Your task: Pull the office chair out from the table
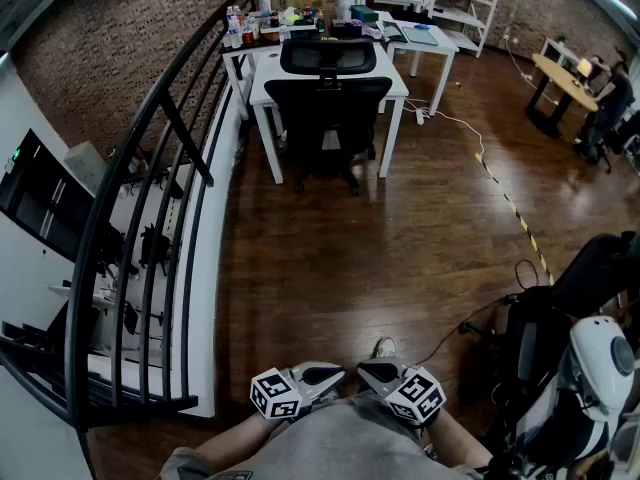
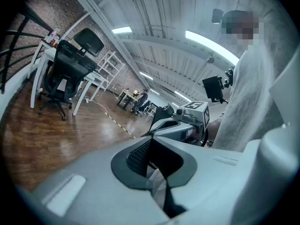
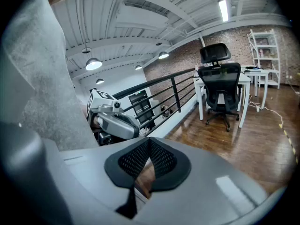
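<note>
- The office chair (image 1: pixel 327 108) is pushed in under the white worktop (image 1: pixel 398 83), between its legs. It is not pulled out yet.
- The chair is black. It has a net back, a curved headrest on top and a star-shaped foot on small wheels.
- The worktop is flat and white, with thin straight legs. Small things crowd its far side.
- The floor (image 1: pixel 400 258) in front of the worktop is dark, shiny wood, so I think the wheels would roll easily.
- A thin white cable (image 1: pixel 455 120) lies on the floor just beside the worktop, on its right in the head view.
- The left hand-held gripper (image 1: pixel 328 375) and the right hand-held gripper (image 1: pixel 372 372) are both closed on nothing. They sit side by side at the person's body, well away from the worktop.
- What could go wrong: closed jaws cannot take hold of the chair back, so they must open first.
- A crooked pull could knock a wheel into a worktop leg and shake the things on top.
- The smooth headrest may slip out of a weak grip.
</note>
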Available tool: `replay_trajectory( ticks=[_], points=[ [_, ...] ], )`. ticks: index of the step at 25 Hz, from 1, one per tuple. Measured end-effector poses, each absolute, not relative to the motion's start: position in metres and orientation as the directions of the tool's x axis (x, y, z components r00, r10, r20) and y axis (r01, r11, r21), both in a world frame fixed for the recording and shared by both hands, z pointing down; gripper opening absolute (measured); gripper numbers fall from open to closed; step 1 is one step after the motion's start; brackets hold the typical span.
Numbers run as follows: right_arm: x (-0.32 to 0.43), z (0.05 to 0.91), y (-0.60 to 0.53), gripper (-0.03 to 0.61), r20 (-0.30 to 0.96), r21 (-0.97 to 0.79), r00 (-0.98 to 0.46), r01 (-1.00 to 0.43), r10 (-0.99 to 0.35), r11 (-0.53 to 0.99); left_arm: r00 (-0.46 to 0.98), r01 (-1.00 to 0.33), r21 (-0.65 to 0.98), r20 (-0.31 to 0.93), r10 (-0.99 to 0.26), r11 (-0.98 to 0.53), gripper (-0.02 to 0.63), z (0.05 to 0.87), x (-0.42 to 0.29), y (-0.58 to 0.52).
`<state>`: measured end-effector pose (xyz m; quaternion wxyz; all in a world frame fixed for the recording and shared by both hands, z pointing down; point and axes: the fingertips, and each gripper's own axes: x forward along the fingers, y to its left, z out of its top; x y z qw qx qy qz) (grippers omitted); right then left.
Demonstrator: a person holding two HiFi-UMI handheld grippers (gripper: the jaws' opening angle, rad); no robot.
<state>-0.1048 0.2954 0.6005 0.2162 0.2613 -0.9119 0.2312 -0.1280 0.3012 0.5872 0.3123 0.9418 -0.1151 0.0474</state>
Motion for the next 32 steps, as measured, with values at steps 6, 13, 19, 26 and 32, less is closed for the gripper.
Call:
replay_trajectory(
  ticks=[6,13,19,26,32],
  points=[
    [-0.094,0.6,0.244,0.008,0.504,-0.291,-0.776,-0.566,-0.38,0.771,0.959,-0.285,0.569,0.175,-0.225,-0.772,0.0,0.592,-0.123,0.251],
    [-0.065,0.588,0.165,0.008,0.488,-0.254,-0.789,-0.537,-0.372,0.804,0.941,-0.338,0.54,0.199,-0.273,-0.771,0.0,0.582,-0.097,0.167],
    [-0.039,0.568,0.097,0.008,0.441,-0.224,-0.813,-0.51,-0.38,0.831,0.927,-0.375,0.486,0.199,-0.317,-0.789,0.0,0.562,-0.072,0.098],
    [-0.018,0.557,0.03,0.008,0.371,-0.226,-0.834,-0.507,-0.408,0.832,0.911,-0.413,0.43,0.188,-0.368,-0.803,0.0,0.555,-0.051,0.034],
    [-0.014,0.544,-0.008,0.008,0.344,-0.192,-0.831,-0.517,-0.437,0.834,0.903,-0.427,0.417,0.165,-0.396,-0.802,0.0,0.546,-0.051,0.001]
  ],
)
